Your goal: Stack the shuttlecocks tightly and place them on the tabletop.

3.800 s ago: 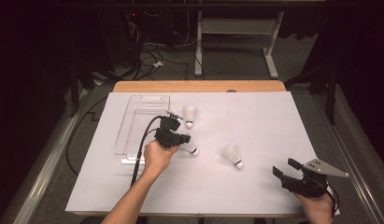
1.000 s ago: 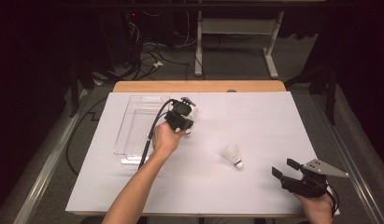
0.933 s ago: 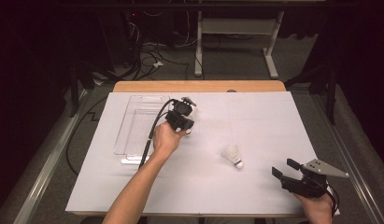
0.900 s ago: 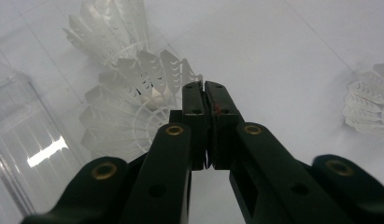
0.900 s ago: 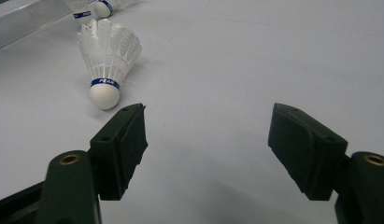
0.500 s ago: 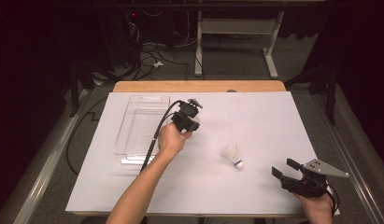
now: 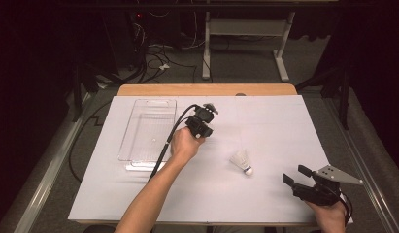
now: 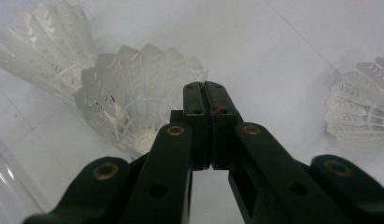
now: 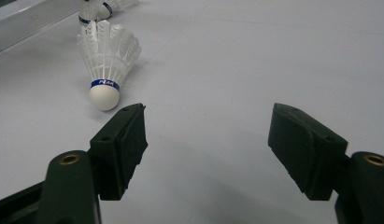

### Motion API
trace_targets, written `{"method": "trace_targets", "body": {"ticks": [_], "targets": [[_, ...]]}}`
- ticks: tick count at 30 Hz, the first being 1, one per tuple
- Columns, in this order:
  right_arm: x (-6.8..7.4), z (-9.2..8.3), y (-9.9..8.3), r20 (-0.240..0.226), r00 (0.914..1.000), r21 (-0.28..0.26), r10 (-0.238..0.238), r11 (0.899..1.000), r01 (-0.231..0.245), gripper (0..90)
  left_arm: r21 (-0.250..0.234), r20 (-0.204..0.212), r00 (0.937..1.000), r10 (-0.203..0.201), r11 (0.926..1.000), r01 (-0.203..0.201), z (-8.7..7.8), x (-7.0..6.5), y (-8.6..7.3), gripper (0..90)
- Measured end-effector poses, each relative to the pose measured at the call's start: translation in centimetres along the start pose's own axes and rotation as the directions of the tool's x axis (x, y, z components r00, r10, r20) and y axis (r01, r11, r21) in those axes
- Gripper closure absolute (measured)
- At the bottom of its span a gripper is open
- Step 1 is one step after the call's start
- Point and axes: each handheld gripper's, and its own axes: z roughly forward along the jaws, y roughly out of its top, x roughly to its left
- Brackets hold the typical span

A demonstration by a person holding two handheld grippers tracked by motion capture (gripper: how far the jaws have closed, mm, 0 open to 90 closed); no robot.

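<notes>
Hovering near the middle of the white table (image 7: 284,126), the left gripper (image 7: 203,122) had its jaws pressed together with nothing pinched between them, as the left gripper view showed. Just beyond those closed tips lay a shuttlecock (image 8: 133,100) on its side, feathers fanned toward the camera, with a second shuttlecock (image 8: 38,44) touching it further left and a third (image 8: 360,107) well apart at the right edge. The clear plastic tray (image 7: 147,127) sat just beside that hand, on its left. Near the table's front right corner the right gripper (image 7: 299,174) rested with jaws spread wide, and a blue-banded shuttlecock (image 9: 105,58) lay near its left jaw
</notes>
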Motion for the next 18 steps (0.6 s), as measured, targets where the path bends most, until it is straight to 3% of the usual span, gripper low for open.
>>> {"method": "trace_targets", "body": {"ticks": [11, 18], "targets": [[0.0, 0.0, 0.0, -0.001, 1.0, 0.0, -0.001, 1.0, 0.001, 28.2, -0.001, 0.01, 0.9999, 0.005, 1.0, -0.005, 0.9, -0.4, 0.6, 83.0], [0.0, 0.1, 0.0, -0.002, 1.0, 0.001, -0.002, 1.0, 0.002, 28.2, 0.022, 0.014, 0.9992, 0.038, 0.999, -0.039, 1.9, -1.3, 1.2, 82.3]]}}
